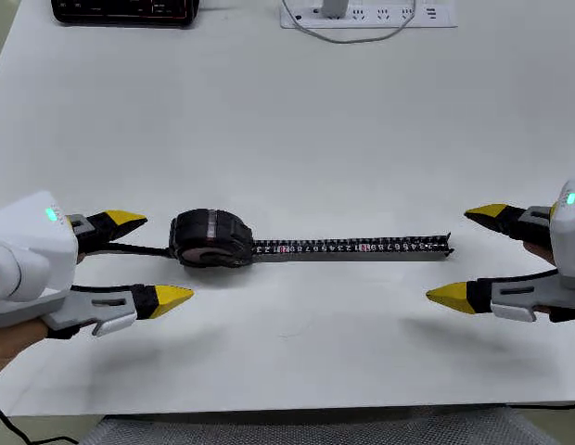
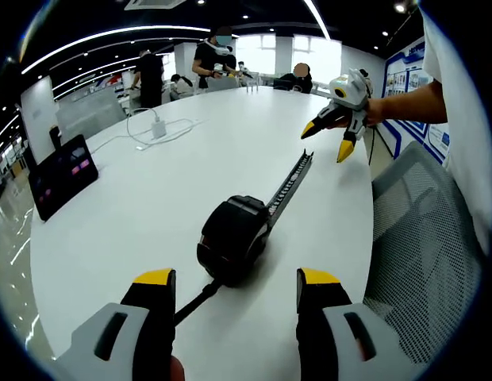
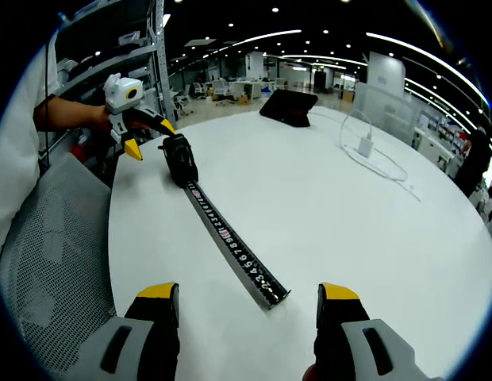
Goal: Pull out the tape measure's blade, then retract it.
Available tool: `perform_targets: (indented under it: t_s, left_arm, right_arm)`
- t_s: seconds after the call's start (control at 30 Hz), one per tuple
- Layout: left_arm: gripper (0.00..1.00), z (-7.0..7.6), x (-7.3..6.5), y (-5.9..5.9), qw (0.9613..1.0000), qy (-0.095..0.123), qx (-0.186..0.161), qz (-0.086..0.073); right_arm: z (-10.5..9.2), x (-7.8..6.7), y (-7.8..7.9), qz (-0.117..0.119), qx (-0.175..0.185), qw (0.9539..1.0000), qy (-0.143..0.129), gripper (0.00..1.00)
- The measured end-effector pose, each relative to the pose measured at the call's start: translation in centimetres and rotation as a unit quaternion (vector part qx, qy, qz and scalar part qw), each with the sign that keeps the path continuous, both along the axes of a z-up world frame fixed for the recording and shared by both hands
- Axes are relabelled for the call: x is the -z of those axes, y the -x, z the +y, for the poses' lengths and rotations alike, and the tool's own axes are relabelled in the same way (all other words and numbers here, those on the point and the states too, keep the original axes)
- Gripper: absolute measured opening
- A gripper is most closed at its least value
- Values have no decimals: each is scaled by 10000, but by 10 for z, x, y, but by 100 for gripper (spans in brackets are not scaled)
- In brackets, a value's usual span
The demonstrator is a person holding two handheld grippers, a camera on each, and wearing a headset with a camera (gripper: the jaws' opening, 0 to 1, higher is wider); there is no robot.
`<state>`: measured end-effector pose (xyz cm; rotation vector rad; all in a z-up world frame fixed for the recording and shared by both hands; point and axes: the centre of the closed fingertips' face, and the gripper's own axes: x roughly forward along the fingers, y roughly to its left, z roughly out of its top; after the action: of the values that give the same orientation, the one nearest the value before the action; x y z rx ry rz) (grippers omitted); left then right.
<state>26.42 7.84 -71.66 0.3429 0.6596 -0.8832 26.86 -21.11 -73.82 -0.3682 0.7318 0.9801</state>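
A black round-cased tape measure [image 1: 210,238] lies centre-left on the white table [image 1: 269,120], its numbered blade [image 1: 352,247] extended rightward. The left gripper [image 1: 167,257], jaws apart, flanks the case, likely to steady it. The right gripper [image 1: 447,254], jaws apart and empty, waits at the blade's tip.

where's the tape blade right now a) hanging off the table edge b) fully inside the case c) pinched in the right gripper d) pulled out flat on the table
d: the blade runs out of the case flat on the table, its tip free in front of the open right gripper.
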Motion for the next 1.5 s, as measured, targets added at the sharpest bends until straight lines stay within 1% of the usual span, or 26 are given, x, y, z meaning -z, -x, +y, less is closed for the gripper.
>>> perform_targets:
  t_s: [0.03, 0.13, 0.2, 0.27, 0.3, 0.37, 0.4, 0.47, 0.5, 0.53, 0.57, 0.67, 0.7, 0.77, 0.8, 0.9, 0.97, 1.03, 1.1, 1.13, 1.27, 1.37, 1.43, 1.47, 1.5]
  left_arm:
    - [60, 0, 0, 1, 10000, 18, -25, -4]
    - [63, 0, 1, 5, 9999, 66, -81, 2]
    - [64, -1, 1, 8, 9999, 88, -103, -16]
    - [65, -1, 0, 11, 9998, 132, -150, -28]
    - [66, 0, 0, 12, 9996, 182, -217, -18]
    - [67, 1, -1, 14, 9995, 166, -268, -79]
    - [67, 2, 0, 16, 9994, 169, -299, -77]
    - [67, 2, -1, 19, 9991, 225, -362, -77]
    - [67, 2, -2, 20, 9989, 233, -397, -117]
    - [67, 2, -2, 21, 9986, 266, -436, -121]
    - [67, 2, -2, 23, 9984, 304, -465, -73]
    - [67, 3, 0, 27, 9981, 309, -526, -74]
    - [68, 2, 1, 29, 9979, 349, -552, -26]
    - [69, 2, 2, 32, 9974, 374, -608, -47]
    - [69, 3, 2, 34, 9970, 395, -660, -20]
    - [71, 4, 3, 38, 9960, 455, -769, -5]
    - [72, 5, 2, 39, 9950, 507, -858, -75]
    - [73, 6, 2, 40, 9947, 492, -900, -95]
    - [73, 6, 2, 41, 9940, 530, -954, -85]
    - [73, 7, 2, 41, 9936, 539, -985, -110]
    - [75, 7, 3, 42, 9929, 574, -1039, -77]
    - [75, 7, 5, 46, 9917, 658, -1106, -24]
    - [76, 8, 7, 48, 9914, 656, -1131, 6]
    - [76, 8, 9, 50, 9908, 696, -1159, 53]
    - [76, 8, 10, 50, 9907, 697, -1166, 61]
  right_arm:
    - [0, 0, 2, 29, 20, 10000, -17, 69]
    - [1, -1, 6, -10, 46, 10000, -50, 70]
    - [2, -3, 7, -41, 95, 9999, -114, 71]
    - [1, -5, 9, -130, 129, 9998, -116, 71]
    - [2, -6, 10, -140, 183, 9995, -193, 72]
    - [2, -6, 12, -162, 223, 9994, -192, 72]
    - [2, -7, 14, -169, 240, 9994, -205, 72]
    - [4, -8, 17, -171, 294, 9991, -267, 72]
    - [4, -8, 18, -181, 297, 9990, -267, 72]
    - [5, -8, 19, -197, 318, 9989, -273, 72]
    - [5, -8, 20, -200, 335, 9988, -284, 72]
    - [7, -7, 23, -234, 400, 9984, -315, 72]
    - [7, -7, 24, -242, 420, 9983, -325, 72]
    - [7, -7, 24, -285, 491, 9978, -334, 73]
    - [7, -7, 25, -265, 521, 9976, -373, 73]
    - [7, -8, 26, -295, 616, 9968, -427, 75]
    - [8, -9, 27, -313, 683, 9959, -498, 77]
    - [8, -9, 28, -339, 691, 9960, -462, 77]
    - [8, -8, 30, -327, 694, 9960, -450, 78]
    - [8, -8, 31, -320, 702, 9959, -466, 78]
    - [9, -7, 34, -310, 712, 9958, -478, 79]
    - [8, -5, 35, -300, 747, 9954, -516, 79]
    - [8, -4, 36, -294, 774, 9951, -540, 79]
    - [8, -3, 38, -281, 798, 9949, -557, 79]
    - [8, -2, 39, -273, 803, 9948, -557, 80]
